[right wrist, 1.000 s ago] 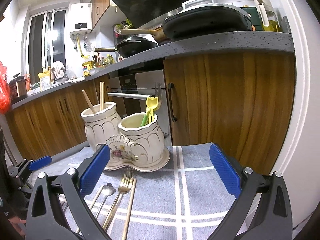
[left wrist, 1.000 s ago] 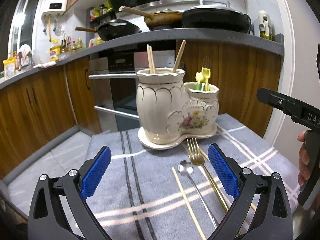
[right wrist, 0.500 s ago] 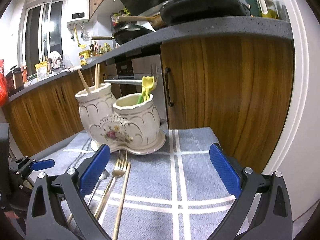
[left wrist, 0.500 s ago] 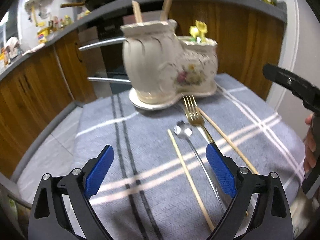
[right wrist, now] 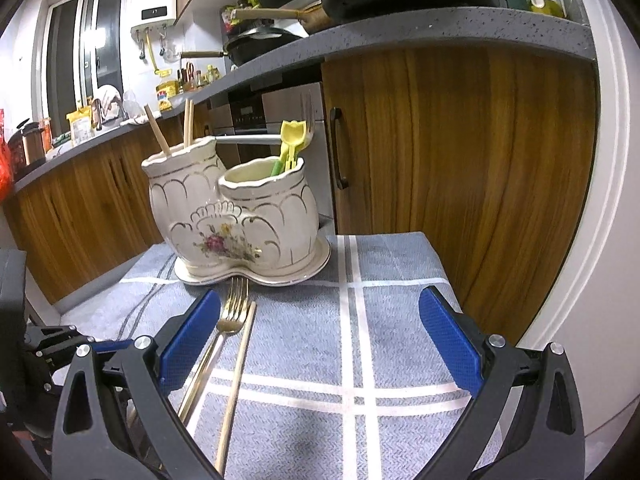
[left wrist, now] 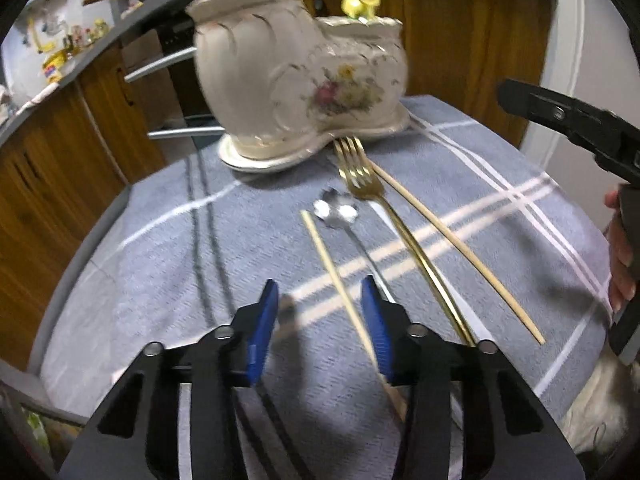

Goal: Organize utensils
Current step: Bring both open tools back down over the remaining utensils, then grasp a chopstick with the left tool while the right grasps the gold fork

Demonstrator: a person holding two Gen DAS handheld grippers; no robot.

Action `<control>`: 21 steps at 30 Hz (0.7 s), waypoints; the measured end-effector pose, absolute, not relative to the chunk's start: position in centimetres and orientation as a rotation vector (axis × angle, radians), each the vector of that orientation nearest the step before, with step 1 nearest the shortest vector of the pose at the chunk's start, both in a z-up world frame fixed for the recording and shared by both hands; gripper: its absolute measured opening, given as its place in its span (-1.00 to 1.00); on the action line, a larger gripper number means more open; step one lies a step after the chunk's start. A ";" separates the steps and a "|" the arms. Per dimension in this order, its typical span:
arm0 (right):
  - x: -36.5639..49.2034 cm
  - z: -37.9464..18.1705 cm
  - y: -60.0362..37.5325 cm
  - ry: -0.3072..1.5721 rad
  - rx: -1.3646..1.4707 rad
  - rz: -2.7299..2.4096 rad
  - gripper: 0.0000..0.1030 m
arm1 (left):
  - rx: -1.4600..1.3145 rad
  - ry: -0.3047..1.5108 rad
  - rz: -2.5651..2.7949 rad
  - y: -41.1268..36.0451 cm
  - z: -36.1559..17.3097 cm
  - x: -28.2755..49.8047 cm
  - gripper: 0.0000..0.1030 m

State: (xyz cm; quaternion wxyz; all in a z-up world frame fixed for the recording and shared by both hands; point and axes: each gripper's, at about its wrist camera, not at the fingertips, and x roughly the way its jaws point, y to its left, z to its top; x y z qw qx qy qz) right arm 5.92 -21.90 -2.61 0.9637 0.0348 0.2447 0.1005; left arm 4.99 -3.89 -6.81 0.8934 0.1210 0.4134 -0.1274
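Note:
A cream two-pot ceramic holder (left wrist: 296, 84) stands at the back of the grey cloth (left wrist: 168, 264), with chopsticks in its tall pot and yellow utensils in the low one; it also shows in the right wrist view (right wrist: 236, 216). On the cloth lie a gold fork (left wrist: 384, 216), a silver spoon (left wrist: 336, 212) and two loose chopsticks (left wrist: 340, 280) (left wrist: 456, 248). My left gripper (left wrist: 320, 312) is low over the cloth, jaws half closed around the near chopstick without touching it. My right gripper (right wrist: 320, 340) is open and empty above the cloth, beside the fork (right wrist: 228, 320).
Wooden cabinets (right wrist: 460, 184) and an oven stand behind the table. A grey counter (right wrist: 440, 28) above carries pans. The cloth's right edge (right wrist: 440, 264) drops off near a white door frame. The right gripper's body (left wrist: 580, 128) shows at the right of the left wrist view.
My left gripper has dropped toward the cloth and forward, and its jaws have narrowed around the near chopstick. My right gripper has moved slightly closer to the holder and stays open.

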 end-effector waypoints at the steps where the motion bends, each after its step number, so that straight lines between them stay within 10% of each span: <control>1: 6.0 -2.7 -21.9 0.500 0.066 0.203 0.91 | 0.255 0.858 -0.270 -4.0 -6.9 4.9 -0.27; 8: 6.3 -3.2 -21.2 0.543 0.028 0.232 0.91 | 0.257 0.870 -0.298 -4.1 -6.8 4.7 -0.80; 14: 6.5 -4.2 -19.0 0.659 0.018 0.355 0.87 | 0.260 0.867 -0.303 -3.8 -6.7 4.8 -0.86; 21: 7.3 -4.9 -15.5 0.792 -0.019 0.416 -0.25 | 0.223 0.869 -0.298 -2.2 -6.5 5.5 -0.90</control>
